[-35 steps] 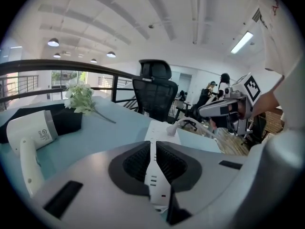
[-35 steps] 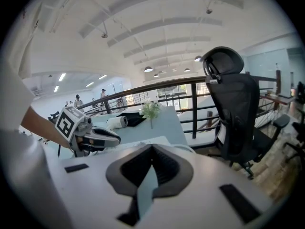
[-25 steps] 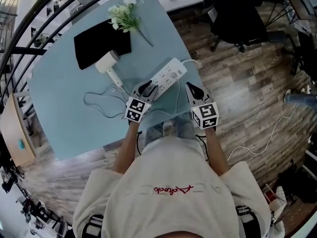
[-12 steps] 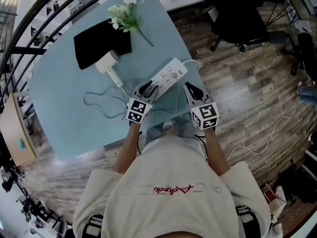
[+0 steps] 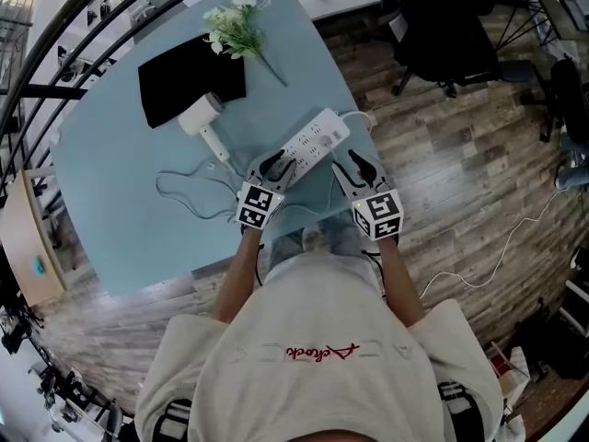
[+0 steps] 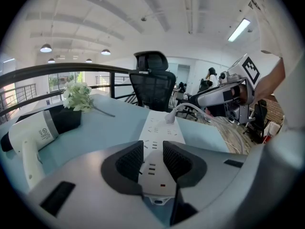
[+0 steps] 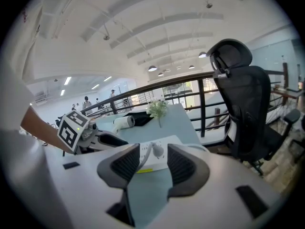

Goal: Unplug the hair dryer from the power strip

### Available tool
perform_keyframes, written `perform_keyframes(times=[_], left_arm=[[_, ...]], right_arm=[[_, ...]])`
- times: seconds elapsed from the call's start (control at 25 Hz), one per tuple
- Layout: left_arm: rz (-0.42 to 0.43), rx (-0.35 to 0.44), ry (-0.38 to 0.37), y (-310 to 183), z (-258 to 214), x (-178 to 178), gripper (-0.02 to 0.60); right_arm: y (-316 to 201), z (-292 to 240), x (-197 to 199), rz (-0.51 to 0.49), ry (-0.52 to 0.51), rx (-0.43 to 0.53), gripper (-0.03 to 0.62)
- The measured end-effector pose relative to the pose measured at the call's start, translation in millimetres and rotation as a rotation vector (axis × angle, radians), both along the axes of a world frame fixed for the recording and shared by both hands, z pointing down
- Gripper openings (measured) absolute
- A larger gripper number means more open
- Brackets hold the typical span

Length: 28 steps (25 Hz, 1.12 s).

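A white power strip [image 5: 315, 138] lies slantwise on the pale blue table [image 5: 120, 201]. My left gripper [image 5: 273, 166] is shut on the strip's near end [image 6: 159, 128], and the strip fills the gap between its pads. A white plug [image 7: 156, 150] sits in the strip's far part, and its thin cable runs back toward my right gripper [image 5: 354, 162]. That gripper's jaws are opening. The plug shows ahead of the tips, and the pads touch nothing. The white hair dryer [image 5: 201, 116] lies farther left on the table, with its cord looping toward the front edge.
A black pouch [image 5: 191, 81] and a sprig of white flowers [image 5: 235, 26] lie behind the dryer. The table's right edge runs just beside my right gripper. A black office chair [image 5: 442, 26] stands on the wooden floor beyond it, and a dark railing curves round the back.
My right gripper's jaws have gone from shut to wide apart, and it has edged slightly toward the strip. The left gripper and the strip have not moved.
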State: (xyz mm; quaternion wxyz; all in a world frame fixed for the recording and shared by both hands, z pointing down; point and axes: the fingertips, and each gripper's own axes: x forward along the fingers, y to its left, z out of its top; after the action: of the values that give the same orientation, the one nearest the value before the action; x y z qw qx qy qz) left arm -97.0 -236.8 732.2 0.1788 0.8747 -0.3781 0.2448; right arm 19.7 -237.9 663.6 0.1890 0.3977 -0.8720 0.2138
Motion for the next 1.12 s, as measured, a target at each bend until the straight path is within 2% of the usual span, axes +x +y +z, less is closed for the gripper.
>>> perform_keyframes(times=[0.56, 1.12], left_arm=[[-0.003, -0.002, 0.001, -2.4, -3.7, 0.0, 0.114], [-0.002, -0.003, 0.008, -2.1, -4.1, -0.7, 0.114]], right_arm=[[-18.6, 16.9, -27.1, -0.038, 0.071, -0.006, 0.172], [-34.5, 40.0, -37.3, -0.055, 0.163, -0.030, 0.172]])
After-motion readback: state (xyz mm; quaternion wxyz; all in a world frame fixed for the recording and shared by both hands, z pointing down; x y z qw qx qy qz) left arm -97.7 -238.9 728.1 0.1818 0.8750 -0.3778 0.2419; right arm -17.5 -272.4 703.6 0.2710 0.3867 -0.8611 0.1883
